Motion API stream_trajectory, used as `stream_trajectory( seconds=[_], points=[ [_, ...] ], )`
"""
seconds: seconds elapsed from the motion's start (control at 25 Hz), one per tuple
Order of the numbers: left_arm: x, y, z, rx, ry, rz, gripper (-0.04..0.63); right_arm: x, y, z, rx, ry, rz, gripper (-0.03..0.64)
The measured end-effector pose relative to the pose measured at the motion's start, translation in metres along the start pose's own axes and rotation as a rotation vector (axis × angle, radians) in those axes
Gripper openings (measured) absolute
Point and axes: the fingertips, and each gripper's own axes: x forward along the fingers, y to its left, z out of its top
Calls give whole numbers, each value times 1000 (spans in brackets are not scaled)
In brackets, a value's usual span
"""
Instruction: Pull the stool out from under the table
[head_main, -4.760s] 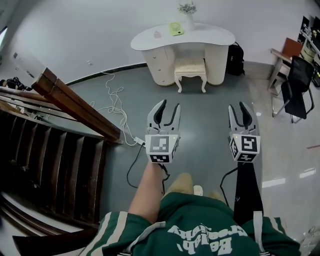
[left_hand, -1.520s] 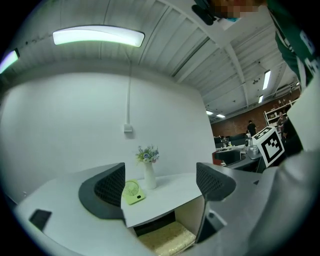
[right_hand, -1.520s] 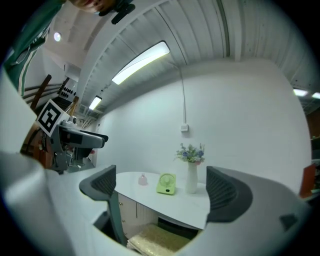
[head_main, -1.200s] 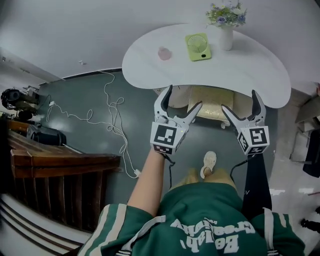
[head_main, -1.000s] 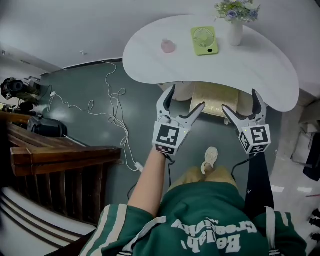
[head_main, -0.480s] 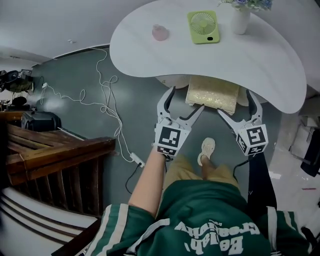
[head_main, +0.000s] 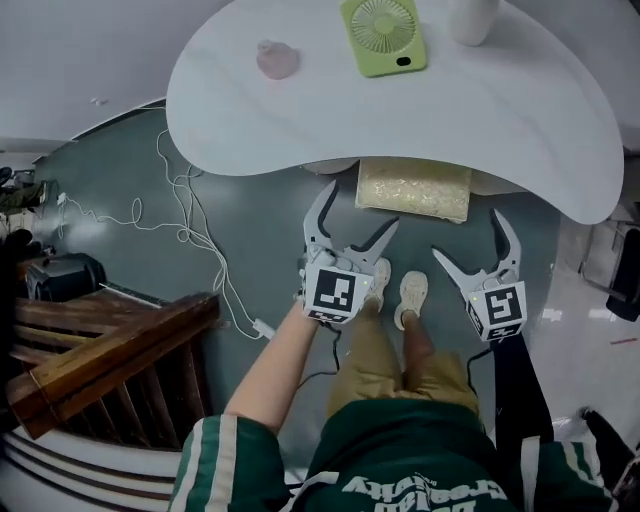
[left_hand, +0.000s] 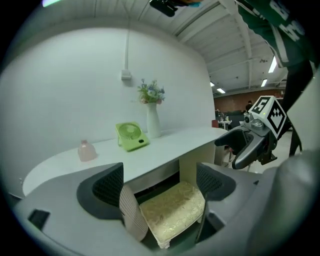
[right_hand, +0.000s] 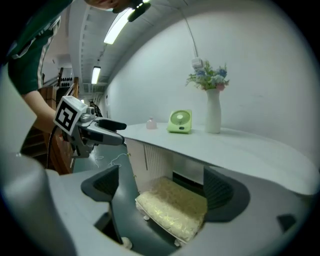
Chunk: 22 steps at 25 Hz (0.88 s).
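Under the far white table (head_main: 500, 110) we see the stool (head_main: 413, 187), a pale gold brocade cushion on cream legs, mostly tucked in. Our left gripper (head_main: 362, 205) and right gripper (head_main: 466, 232) hover at its near edge, jaws apart, holding nothing.

Even, bright indoor light fills all three views. In the right gripper view, a long white ceiling strip lamp (right_hand: 118, 26) glows at 11 o'clock. The glossy white curved worktop (head_main: 280, 120) carries a soft sheen, and the recess beneath it lies in shadow. Fisheye bending curves every edge, and the corners fall black. The nearest foreground in both gripper views is soft and out of focus.
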Motion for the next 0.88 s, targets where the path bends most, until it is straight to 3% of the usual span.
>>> stream_trajectory(
  seconds=[0.24, 0.4, 0.56, 0.88],
  points=[
    [43, -10, -93, -51, 92, -116, 440, 34, -16, -73, 11, 118, -52, 541],
    [62, -14, -142, -72, 155, -168, 440, 50, -32, -105, 73, 146, -122, 538],
    [82, -16, -176, -61, 206, -209, 440, 70, -42, -130, 130, 160, -167, 532],
    [110, -25, -236, -56, 269, -268, 440, 94, -50, -184, 124, 233, -218, 532]
  ],
)
